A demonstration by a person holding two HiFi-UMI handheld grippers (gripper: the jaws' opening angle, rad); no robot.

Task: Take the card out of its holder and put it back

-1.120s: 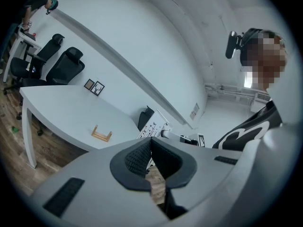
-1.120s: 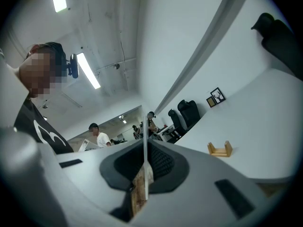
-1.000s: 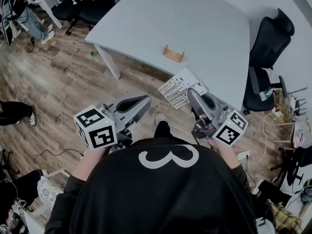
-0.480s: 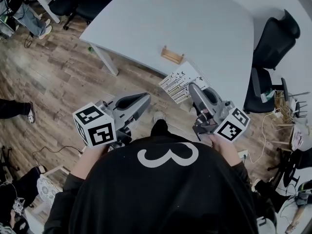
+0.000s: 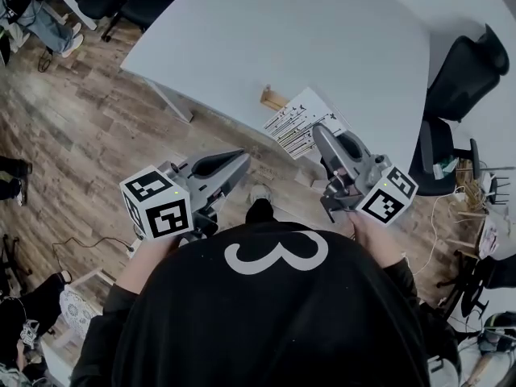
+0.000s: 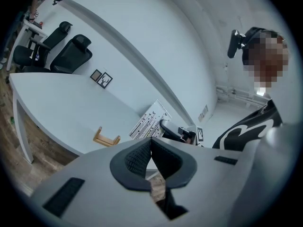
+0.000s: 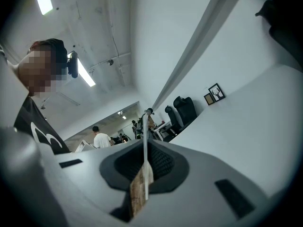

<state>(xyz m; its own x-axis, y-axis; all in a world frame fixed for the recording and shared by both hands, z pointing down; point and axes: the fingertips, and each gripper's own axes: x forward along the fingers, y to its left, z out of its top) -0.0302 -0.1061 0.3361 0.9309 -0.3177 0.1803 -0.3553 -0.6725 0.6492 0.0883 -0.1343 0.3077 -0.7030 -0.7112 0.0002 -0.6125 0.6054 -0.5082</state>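
Right tool (image 5: 320, 135) was clenched on the card (image 5: 300, 122), near its holder (image 5: 272, 98) on the bench (image 5: 322, 39); left tool (image 5: 240, 164) clenched, empty. Gripped at one edge, the card could twist and miss the slot.

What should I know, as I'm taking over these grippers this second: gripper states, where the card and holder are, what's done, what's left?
Left gripper: shut, empty.
Right gripper: shut on the white card with black print, held in the air over the table's near edge.
Small wooden card holder: empty, on the pale grey table, apart from the card.
Done: card out.
Left: slot it back into the holder.
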